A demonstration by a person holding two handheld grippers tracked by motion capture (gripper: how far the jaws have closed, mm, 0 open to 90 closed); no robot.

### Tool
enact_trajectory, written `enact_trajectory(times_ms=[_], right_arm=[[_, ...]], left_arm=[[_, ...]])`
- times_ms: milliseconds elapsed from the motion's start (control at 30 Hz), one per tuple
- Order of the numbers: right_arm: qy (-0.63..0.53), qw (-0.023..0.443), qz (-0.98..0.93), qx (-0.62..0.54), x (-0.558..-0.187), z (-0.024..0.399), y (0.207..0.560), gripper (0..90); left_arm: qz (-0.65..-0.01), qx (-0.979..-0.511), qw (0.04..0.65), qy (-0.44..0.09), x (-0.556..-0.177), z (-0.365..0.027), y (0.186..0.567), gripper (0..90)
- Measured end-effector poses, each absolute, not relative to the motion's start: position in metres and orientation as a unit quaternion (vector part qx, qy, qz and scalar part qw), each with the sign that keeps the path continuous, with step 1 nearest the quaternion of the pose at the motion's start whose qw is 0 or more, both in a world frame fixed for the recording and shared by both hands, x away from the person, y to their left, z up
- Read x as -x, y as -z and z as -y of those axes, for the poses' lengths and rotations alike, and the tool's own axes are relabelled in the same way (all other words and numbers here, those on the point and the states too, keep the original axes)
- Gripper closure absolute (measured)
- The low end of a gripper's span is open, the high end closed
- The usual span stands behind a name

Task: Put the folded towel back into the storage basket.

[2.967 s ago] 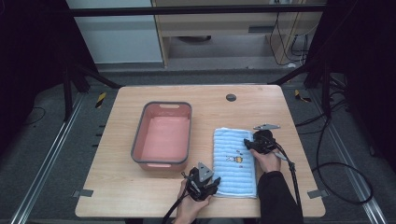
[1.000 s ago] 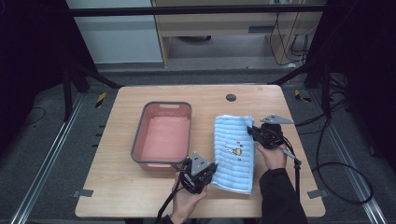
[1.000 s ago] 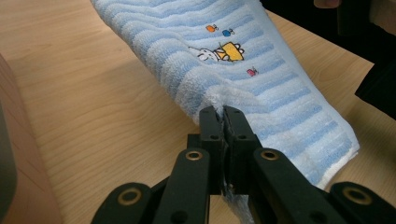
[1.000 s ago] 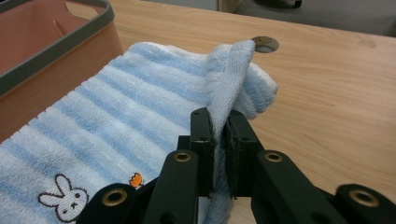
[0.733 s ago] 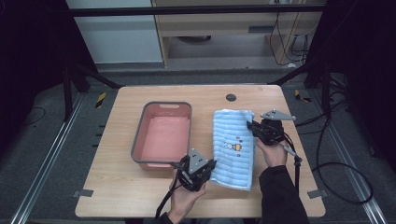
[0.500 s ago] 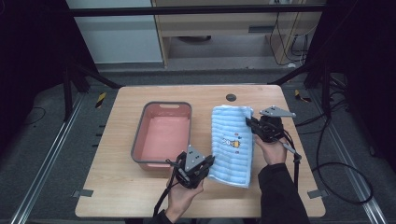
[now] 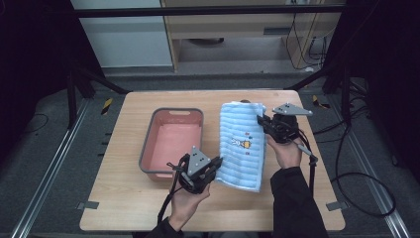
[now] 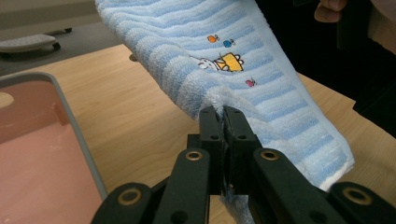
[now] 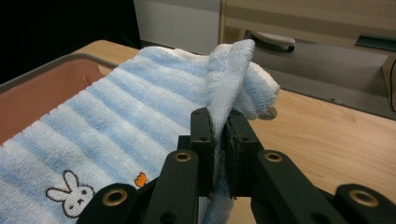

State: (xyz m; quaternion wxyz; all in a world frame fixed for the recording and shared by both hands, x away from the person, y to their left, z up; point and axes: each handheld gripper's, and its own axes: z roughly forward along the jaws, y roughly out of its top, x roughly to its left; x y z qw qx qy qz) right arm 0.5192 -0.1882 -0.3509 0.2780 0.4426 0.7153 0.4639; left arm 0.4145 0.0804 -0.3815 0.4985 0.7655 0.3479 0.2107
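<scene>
Striped towel (image 7: 243, 144) hangs between both grippers, long axis near-to-far. Left gripper (image 7: 214, 164) pinches its near edge, closest to the pink tub (image 7: 171, 143). Right gripper (image 7: 263, 121) pinches the far edge.

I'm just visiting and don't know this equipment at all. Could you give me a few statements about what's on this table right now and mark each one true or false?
1. Both grippers are clamped on the blue striped towel. True: the left gripper and the right gripper each pinch its cloth.
2. The towel lies inside the pink bin. False: it is held beside the bin, over the table.
3. The towel shows a small rabbit picture. True.
4. The pink bin is full of objects. False: nothing shows inside it.
5. The towel lies flat on the table. False: its gripped edges are lifted.
</scene>
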Motion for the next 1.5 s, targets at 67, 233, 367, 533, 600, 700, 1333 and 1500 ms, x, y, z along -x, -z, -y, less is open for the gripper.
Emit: enact_trajectory(times_ms=[67,233,367,533,600,700,1333,1500], right_arm=[[-0.465,0.279,-0.716,-0.44,-0.52,0.186,0.347,83.2],[-0.475,0.281,-0.712,-0.435,-0.523,0.176,0.336,83.3],[-0.477,0.284,-0.712,-0.43,-0.526,0.166,0.328,83.3],[-0.483,0.286,-0.712,-0.423,-0.531,0.155,0.317,83.3],[-0.485,0.285,-0.713,-0.419,-0.532,0.149,0.314,83.3],[-0.485,0.285,-0.715,-0.414,-0.535,0.141,0.311,83.3],[-0.497,0.263,-0.73,-0.388,-0.56,0.081,0.31,83.4],[-0.498,0.257,-0.734,-0.383,-0.566,0.064,0.312,83.4]], left_arm=[[-0.347,-0.763,0.5,-0.216,-0.415,-0.085,0.376,87.3],[-0.349,-0.759,0.501,-0.226,-0.418,-0.094,0.368,87.2],[-0.349,-0.756,0.502,-0.234,-0.42,-0.102,0.362,87.2],[-0.353,-0.752,0.502,-0.24,-0.421,-0.114,0.358,87.2],[-0.356,-0.748,0.505,-0.241,-0.422,-0.118,0.356,87.2],[-0.356,-0.747,0.506,-0.243,-0.422,-0.123,0.354,87.2],[-0.387,-0.725,0.505,-0.262,-0.428,-0.177,0.351,87.2],[-0.397,-0.72,0.503,-0.265,-0.431,-0.188,0.351,87.2]])
